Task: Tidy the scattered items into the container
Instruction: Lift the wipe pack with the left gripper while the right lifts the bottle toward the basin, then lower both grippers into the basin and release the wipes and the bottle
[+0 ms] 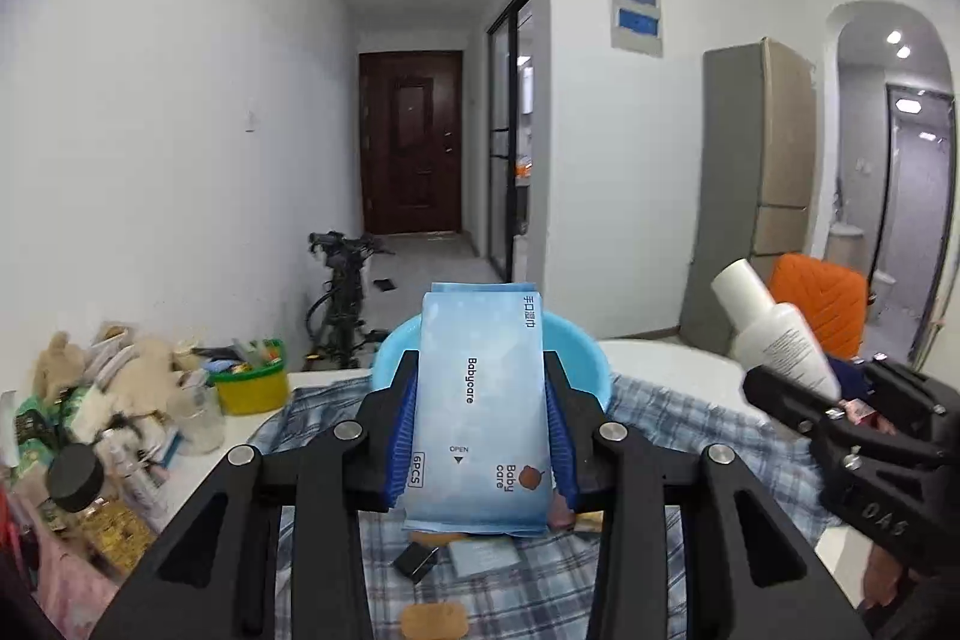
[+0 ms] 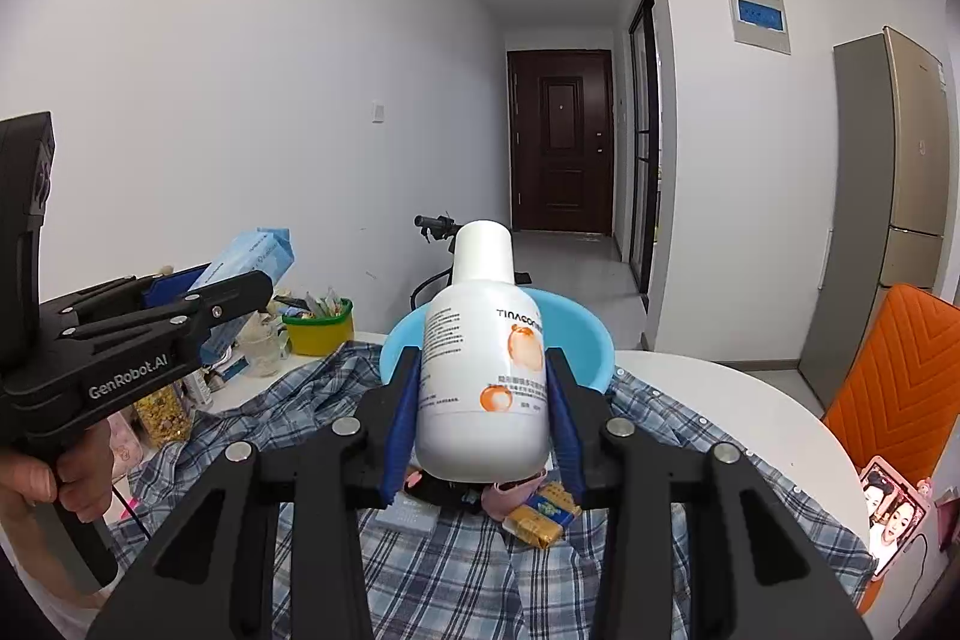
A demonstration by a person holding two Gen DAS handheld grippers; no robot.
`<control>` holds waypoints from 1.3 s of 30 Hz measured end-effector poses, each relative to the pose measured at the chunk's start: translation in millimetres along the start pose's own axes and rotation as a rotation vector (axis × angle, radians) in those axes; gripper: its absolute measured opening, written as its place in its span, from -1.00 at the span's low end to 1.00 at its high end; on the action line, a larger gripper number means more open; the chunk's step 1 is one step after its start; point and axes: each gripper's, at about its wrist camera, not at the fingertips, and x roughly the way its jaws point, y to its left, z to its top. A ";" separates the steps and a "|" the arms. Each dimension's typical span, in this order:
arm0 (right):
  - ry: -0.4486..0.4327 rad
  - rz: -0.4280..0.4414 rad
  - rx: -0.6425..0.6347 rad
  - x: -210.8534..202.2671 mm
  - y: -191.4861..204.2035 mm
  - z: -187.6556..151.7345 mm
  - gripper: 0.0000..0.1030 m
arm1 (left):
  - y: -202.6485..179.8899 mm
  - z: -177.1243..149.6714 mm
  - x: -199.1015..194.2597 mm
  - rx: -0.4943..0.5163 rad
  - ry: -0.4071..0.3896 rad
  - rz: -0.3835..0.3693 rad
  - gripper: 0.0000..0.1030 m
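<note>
My left gripper [image 1: 480, 376] is shut on a light blue Babycare wipes pack [image 1: 480, 412], held upright above the plaid cloth, in front of the blue basin [image 1: 576, 346]. My right gripper [image 2: 483, 370] is shut on a white bottle with orange spots [image 2: 483, 370], held upright in front of the same blue basin [image 2: 576, 334]. In the left wrist view the bottle [image 1: 774, 334] and right gripper [image 1: 840, 418] are at the right. In the right wrist view the left gripper [image 2: 240, 292] with the wipes pack [image 2: 252, 256] is at the left.
A plaid cloth [image 2: 468, 568] covers the white table [image 2: 738, 400], with a yellow packet [image 2: 543, 514], a black clip [image 1: 417, 559] and a tan plaster [image 1: 435, 619] on it. A yellow-green tub [image 1: 252, 382] and clutter [image 1: 102, 418] crowd the left. A phone [image 2: 891, 514] lies at the right.
</note>
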 end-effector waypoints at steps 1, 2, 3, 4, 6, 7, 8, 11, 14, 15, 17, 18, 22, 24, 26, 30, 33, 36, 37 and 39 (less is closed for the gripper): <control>-0.010 0.000 -0.002 2.4 -1.0 3.9 -0.26 | 1.0 4.3 5.3 -0.010 -0.008 -0.016 -0.23; -0.021 -0.003 -0.009 5.9 -1.7 9.3 -0.26 | 1.5 8.9 12.2 -0.019 -0.010 -0.024 -0.23; -0.030 -0.009 -0.017 9.5 -2.4 14.8 -0.26 | 1.0 14.9 20.9 -0.017 -0.010 -0.029 -0.23; -0.040 -0.013 -0.025 14.6 -2.8 21.7 -0.26 | 0.4 20.6 27.7 -0.011 -0.015 -0.040 -0.23; -0.056 -0.014 -0.039 28.6 -4.0 38.6 -0.26 | 0.6 34.4 44.3 0.001 -0.029 -0.045 -0.23; -0.059 -0.021 -0.042 38.8 -5.3 49.0 -0.26 | 2.2 43.4 55.0 0.003 -0.038 -0.039 -0.23; -0.056 -0.028 -0.046 48.6 -6.4 58.0 -0.26 | 6.2 53.5 66.9 -0.002 -0.051 -0.041 -0.23; -0.004 -0.041 -0.053 88.2 -12.9 85.9 -0.26 | 21.4 80.4 97.9 -0.060 -0.040 -0.002 -0.23; 0.035 -0.041 -0.013 129.7 -25.5 109.5 -0.26 | 26.9 109.1 125.7 -0.046 -0.069 -0.043 -0.23; 0.044 -0.038 0.008 142.8 -31.1 117.1 -0.26 | 26.1 118.9 137.6 -0.011 -0.089 -0.041 -0.23; 0.051 -0.039 0.024 167.4 -38.6 133.1 -0.26 | 24.6 134.7 160.5 0.035 -0.073 -0.007 -0.23; 0.054 -0.048 0.025 179.1 -40.5 141.4 -0.26 | 24.8 142.3 170.6 0.040 -0.075 0.004 -0.23; 0.114 -0.144 -0.027 223.4 -42.1 176.6 -0.26 | 32.7 173.0 203.0 0.026 -0.059 0.038 -0.23; 0.167 -0.165 -0.013 236.8 -47.2 186.3 -0.26 | 39.2 180.7 220.5 0.018 0.009 0.087 -0.23; 0.170 -0.150 0.042 239.2 -54.5 194.7 -0.26 | 48.6 187.9 227.8 -0.024 0.039 0.128 -0.23; 0.184 -0.145 0.016 242.4 -53.6 201.8 -0.26 | 58.1 193.6 229.1 -0.068 0.034 0.111 -0.23; 0.195 -0.131 0.016 244.5 -53.7 204.5 -0.26 | 55.3 195.0 233.4 -0.040 0.054 0.102 -0.23; 0.215 -0.138 0.021 247.7 -55.4 203.2 -0.26 | 49.7 195.5 246.5 -0.012 0.129 0.115 -0.23; 0.227 -0.133 0.020 248.2 -55.2 201.0 -0.26 | 47.1 194.0 250.2 -0.008 0.143 0.128 -0.23; 0.242 -0.143 0.016 248.3 -54.2 195.2 -0.26 | 46.8 190.8 263.2 -0.021 0.209 0.117 -0.23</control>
